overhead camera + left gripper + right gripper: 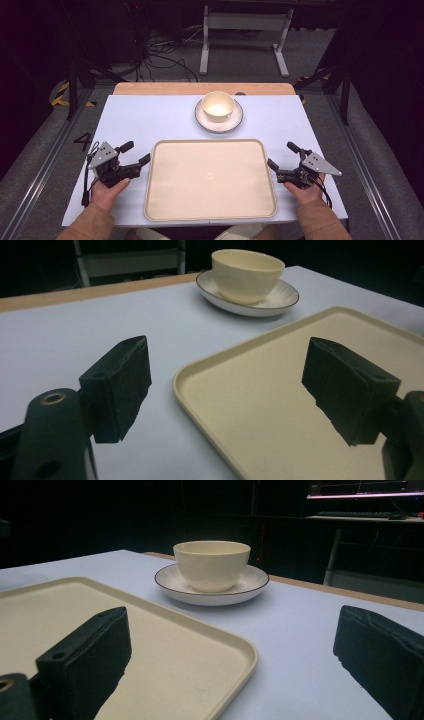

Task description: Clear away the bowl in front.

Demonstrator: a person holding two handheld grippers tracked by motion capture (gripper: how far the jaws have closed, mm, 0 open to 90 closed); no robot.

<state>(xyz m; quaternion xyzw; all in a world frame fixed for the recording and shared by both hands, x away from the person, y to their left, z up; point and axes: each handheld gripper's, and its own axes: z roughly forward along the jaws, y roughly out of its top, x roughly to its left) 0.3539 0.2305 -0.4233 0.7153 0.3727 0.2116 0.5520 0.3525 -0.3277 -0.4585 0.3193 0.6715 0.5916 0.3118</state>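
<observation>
- A cream tray [210,180] was seen lying flat on the near half of the pale table [150,120], its long side running across the table and nothing resting on it.
- The left gripper [136,152] was held just beside the tray's left edge, low over the table, with its jaws spread wide and nothing between them.
- In the left gripper view, one black jaw was seen over the bare table and the other over the tray [280,405], so that the tray's rounded far left corner lay in the gap; no contact with the rim could be made out.
- The right gripper [281,155] was held just beside the tray's right edge, likewise wide open and holding nothing.
- In the right gripper view, one jaw was placed over the tray [165,655] and the other over the table, with the tray's far right corner between them.
- Each gripper was grasped from behind by a hand in a tan sleeve coming in from the near edge.
- A cream bowl [218,106] was seen standing upright on a white saucer [235,121] with a dark rim line, beyond the tray's far edge near the middle of the table and well apart from both grippers.
- A strip of wood [150,88] was visible along the table's far side.
</observation>
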